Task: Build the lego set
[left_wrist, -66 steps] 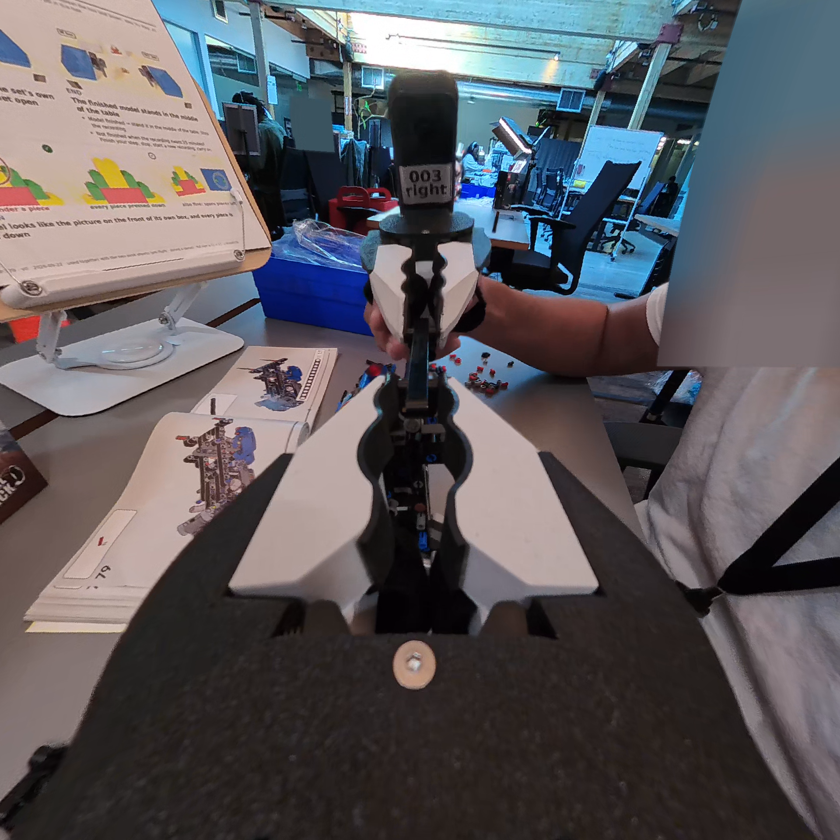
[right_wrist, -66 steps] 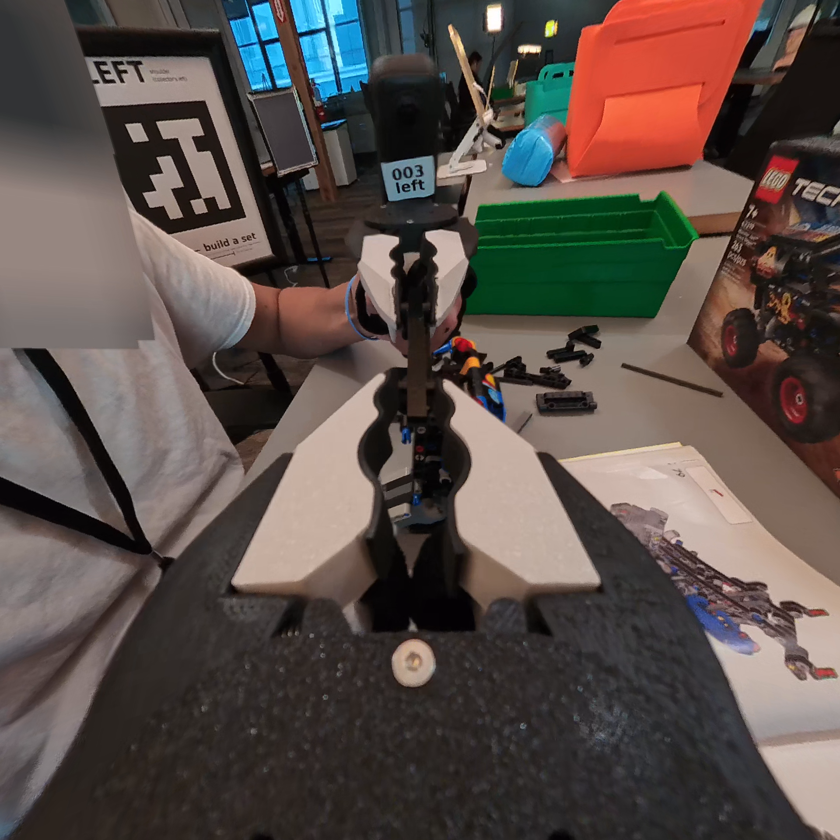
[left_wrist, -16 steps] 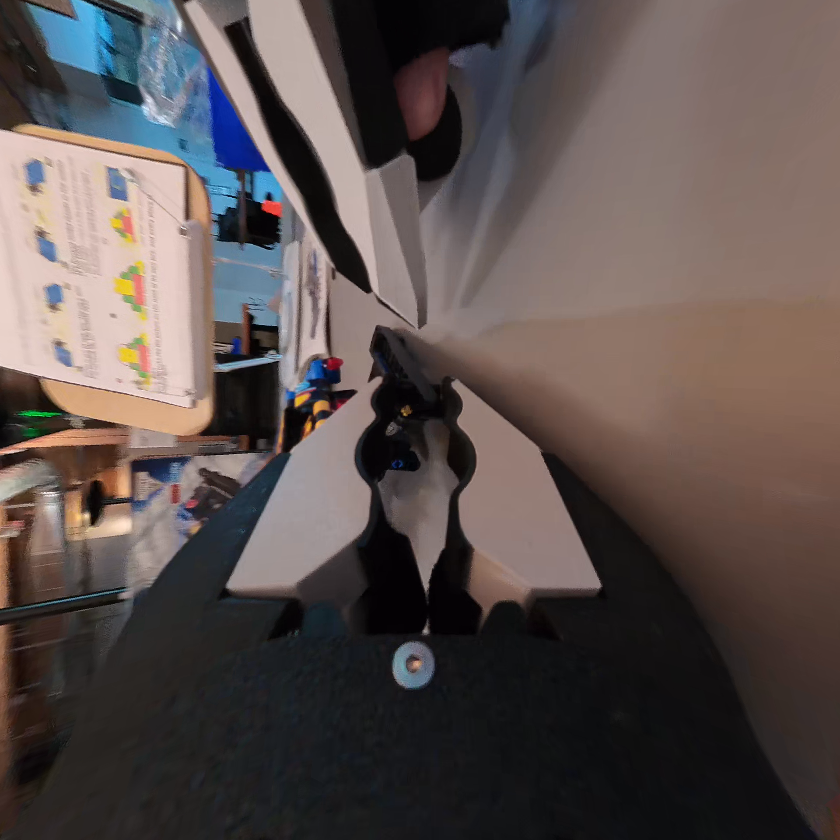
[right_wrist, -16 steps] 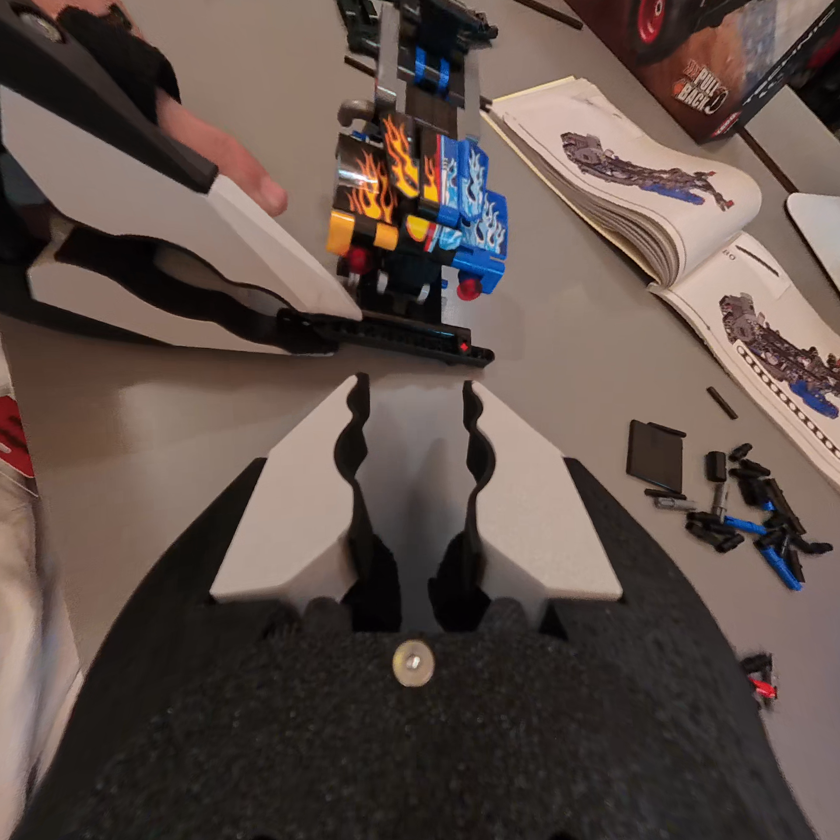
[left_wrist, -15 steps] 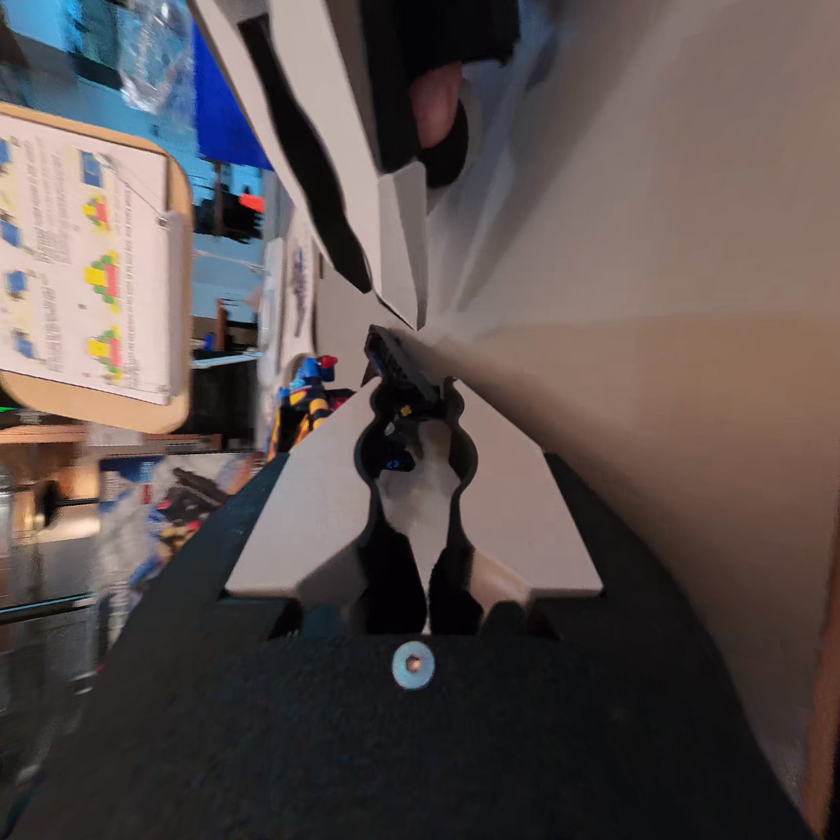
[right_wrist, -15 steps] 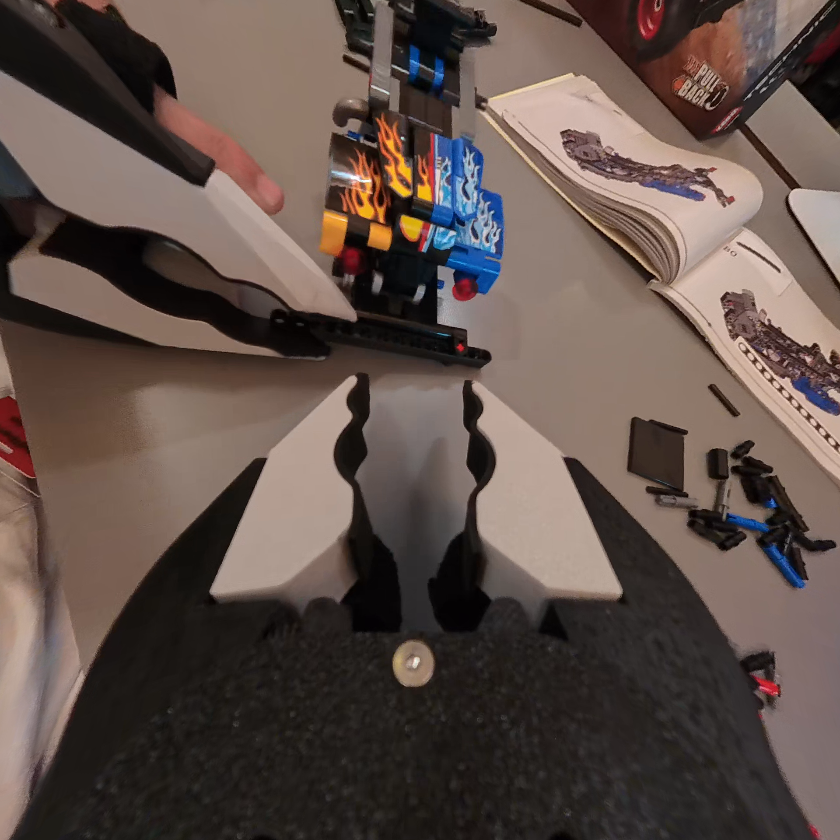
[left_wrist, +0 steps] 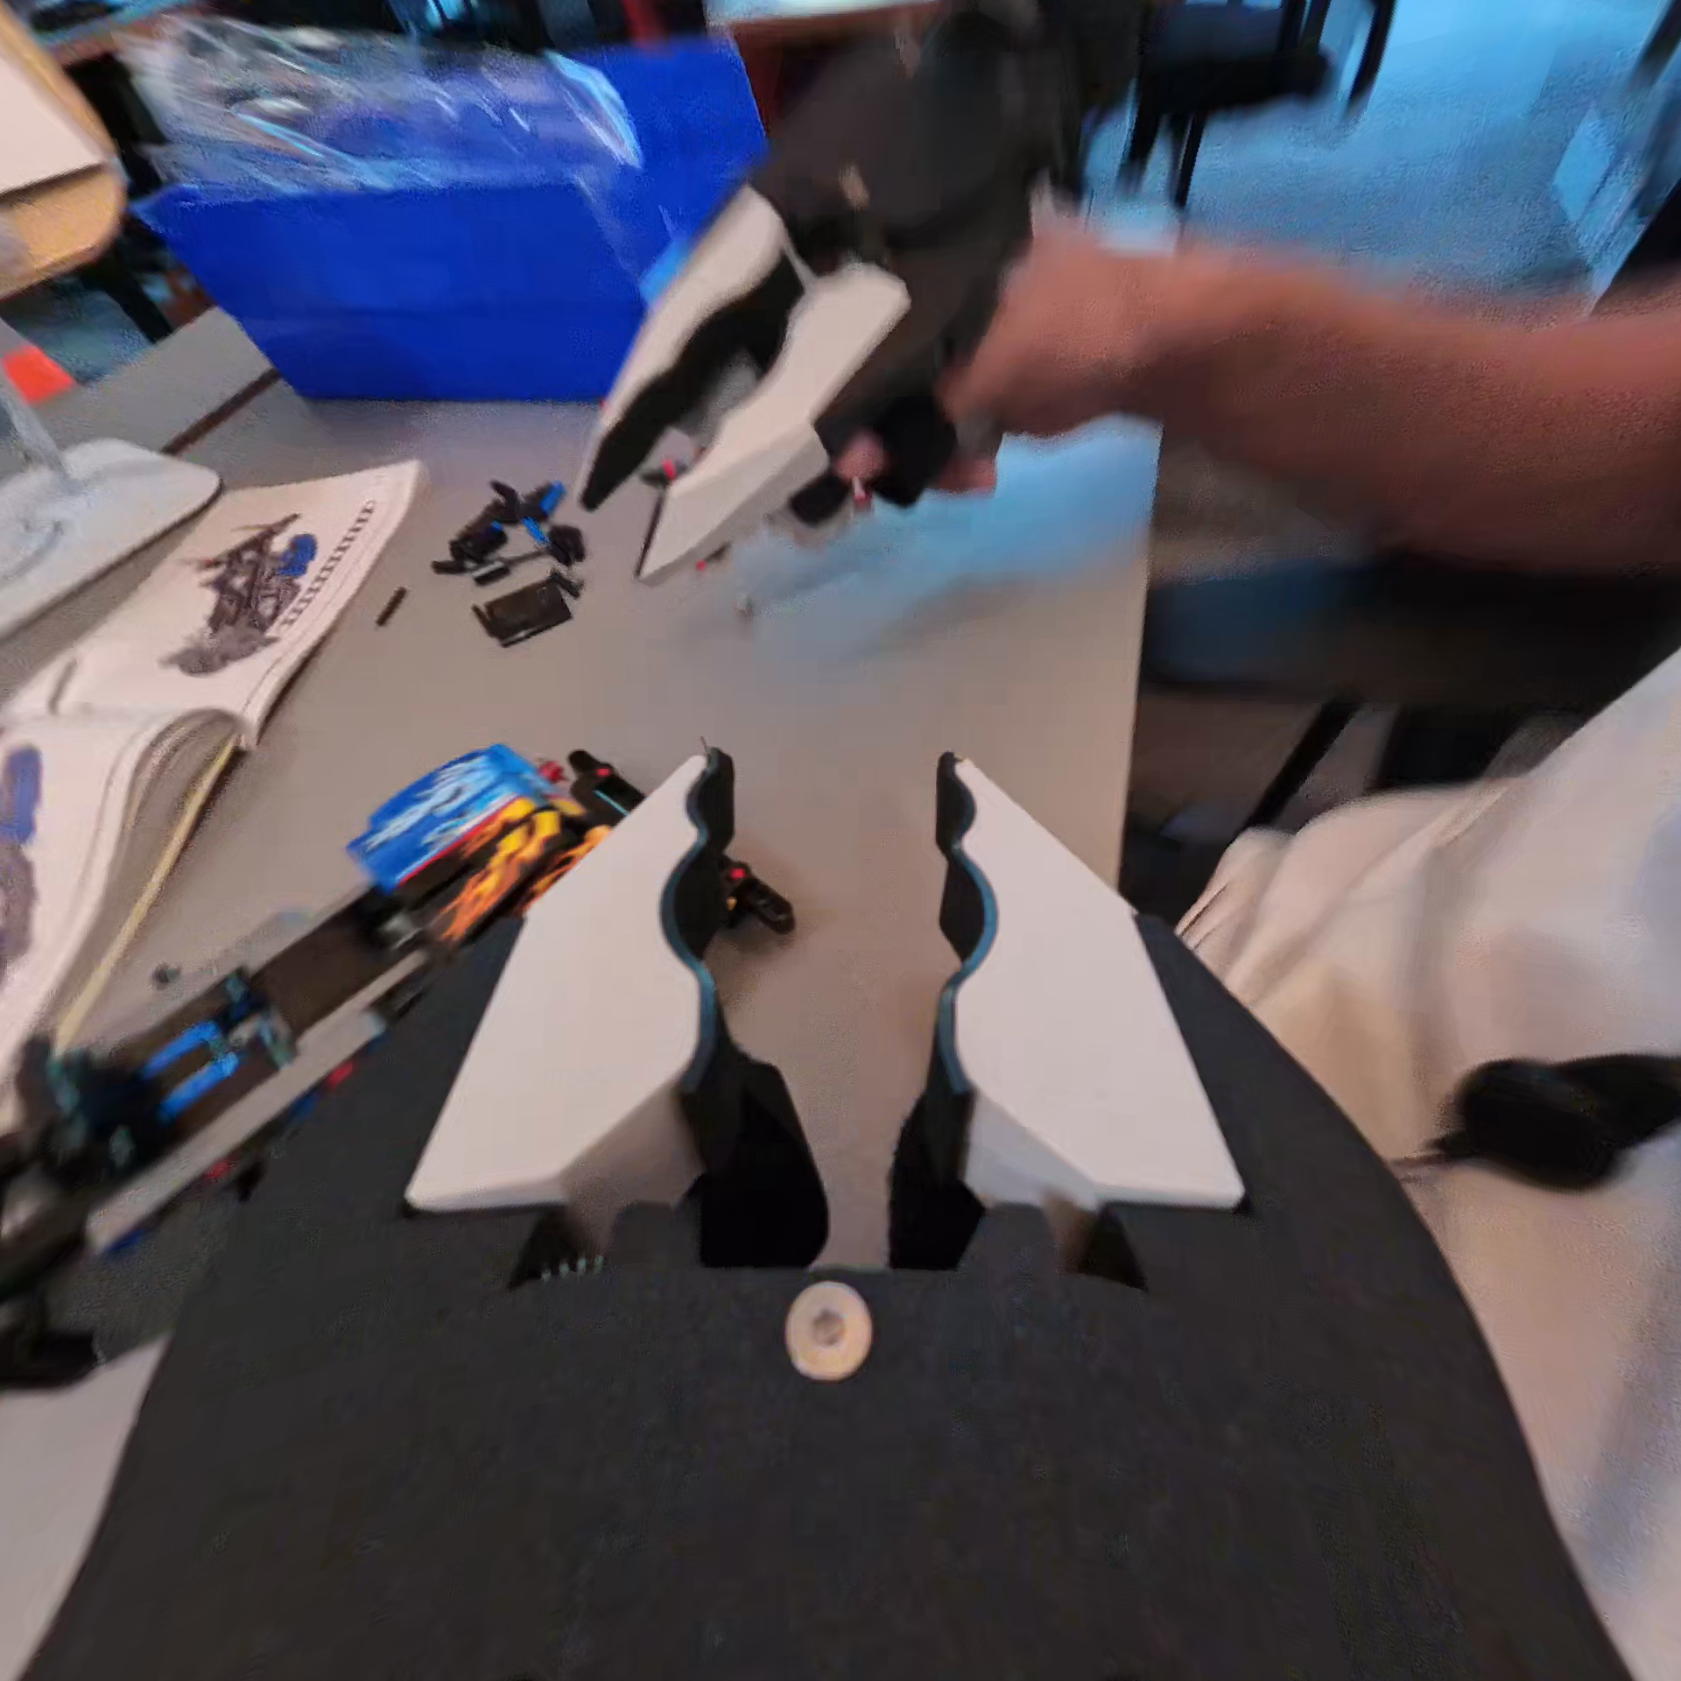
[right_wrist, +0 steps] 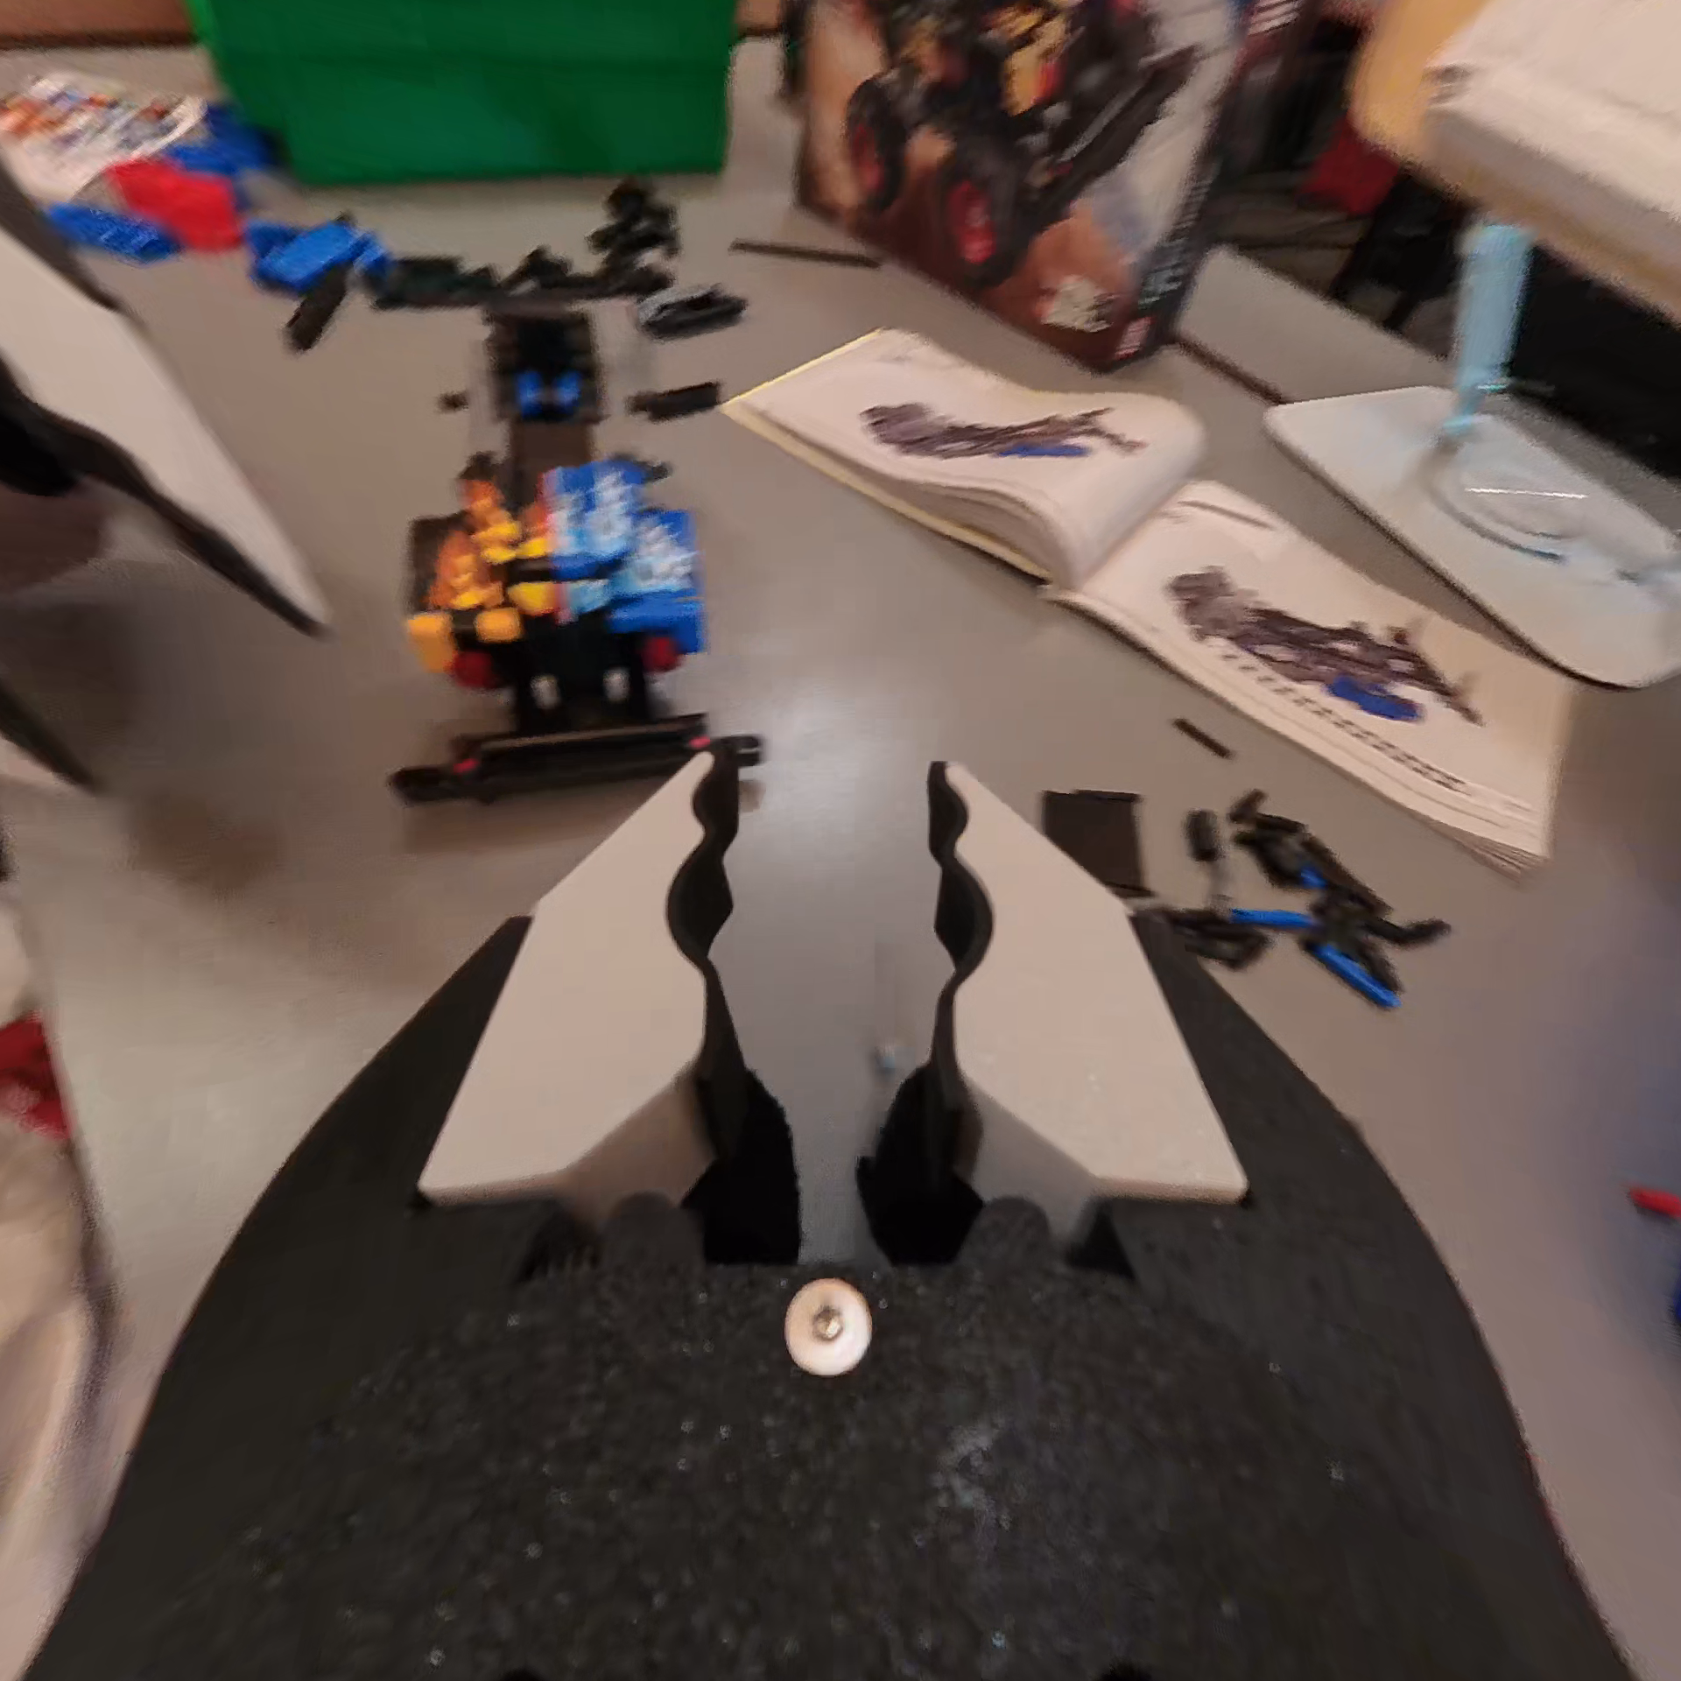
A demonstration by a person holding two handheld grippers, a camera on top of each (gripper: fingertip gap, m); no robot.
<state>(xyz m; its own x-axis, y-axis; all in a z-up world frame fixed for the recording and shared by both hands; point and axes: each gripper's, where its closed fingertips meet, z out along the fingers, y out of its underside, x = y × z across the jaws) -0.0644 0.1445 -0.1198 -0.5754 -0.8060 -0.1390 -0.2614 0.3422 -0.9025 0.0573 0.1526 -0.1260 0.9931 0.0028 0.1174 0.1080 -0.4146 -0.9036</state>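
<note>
Your left tool [left_wrist: 826,759] has its fingers spread apart, gripping nothing, above the grey bench [left_wrist: 819,673]. Your right tool [right_wrist: 823,773] is likewise parted and empty. The part-built lego truck [right_wrist: 555,582] lies on the bench just ahead-left of the right tool, beside the left tool's left finger.

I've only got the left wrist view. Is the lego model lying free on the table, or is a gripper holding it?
Observer: Free. The right wrist view shows the lego model resting on the table, and the open right gripper is short of it.
Operator: Where's the set's box?
Observer: The set box stands at the far side, beyond the open instruction booklet.
Operator: Any loose parts I can't see?
Observer: Yes, blue and red pieces lie in front of a green bin.
</note>
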